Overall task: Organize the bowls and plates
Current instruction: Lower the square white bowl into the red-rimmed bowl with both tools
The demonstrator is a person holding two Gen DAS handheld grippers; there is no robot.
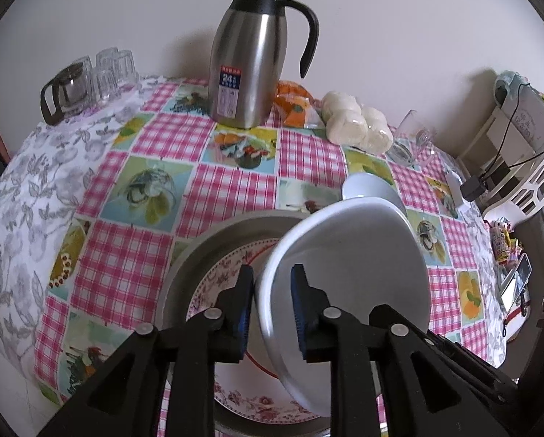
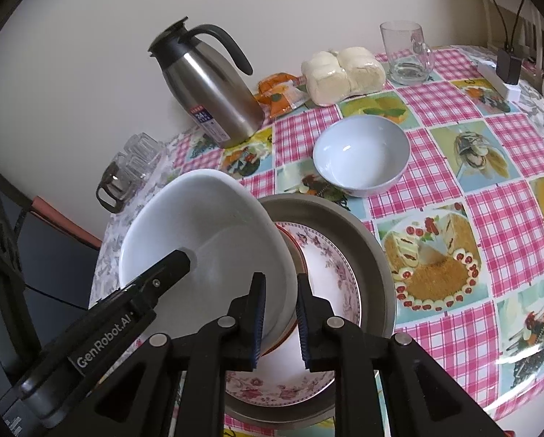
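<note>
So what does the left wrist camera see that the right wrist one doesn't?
Only the left wrist view: a white slotted basket at the picture's right edge. Only the right wrist view: the left gripper reaching into the big white bowl, and a cake picture on the tablecloth. Both: the steel jug, wrapped buns, glass mug, small bowl, and that tilted big bowl over a floral plate in a grey tray.

Tilted white bowl (image 2: 206, 233) between 2 hand-held grippers, over floral plate (image 2: 330, 273).
</note>
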